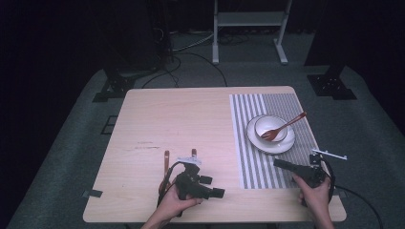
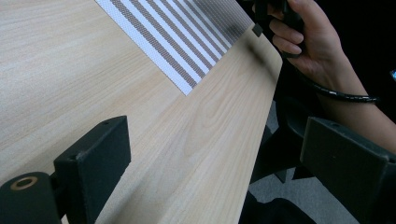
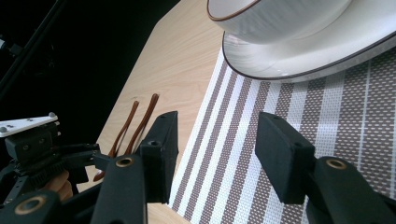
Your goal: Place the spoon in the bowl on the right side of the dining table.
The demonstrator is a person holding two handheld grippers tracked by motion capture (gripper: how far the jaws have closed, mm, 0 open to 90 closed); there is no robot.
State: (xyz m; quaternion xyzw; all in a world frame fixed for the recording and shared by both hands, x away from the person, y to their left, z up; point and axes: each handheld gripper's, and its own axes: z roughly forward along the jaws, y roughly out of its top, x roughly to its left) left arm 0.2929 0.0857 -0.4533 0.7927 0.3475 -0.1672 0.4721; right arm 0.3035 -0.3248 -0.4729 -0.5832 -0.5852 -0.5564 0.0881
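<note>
- Counter (image 1: 191, 119): pale wood-grain top, rounded corners. Woven placemat (image 1: 248, 162) in grey and white stripes covers its right part.
- White bowl (image 1: 273, 125) with a dark rim sits on a white plate (image 1: 286, 145) on the placemat; brown wooden spoon (image 1: 282, 129) rests in the bowl, handle pointing out to the right.
- Two thin brown wooden sticks (image 1: 166, 162), probably chopsticks, lie on bare wood just ahead of the left hand-held gripper (image 1: 217, 192).
- Left hand-held gripper: released, jaws wide apart, nothing between them, near the counter's front edge.
- Right hand-held gripper (image 1: 279, 163): released, jaws apart over the placemat, aimed at the plate, nothing gripped.
</note>
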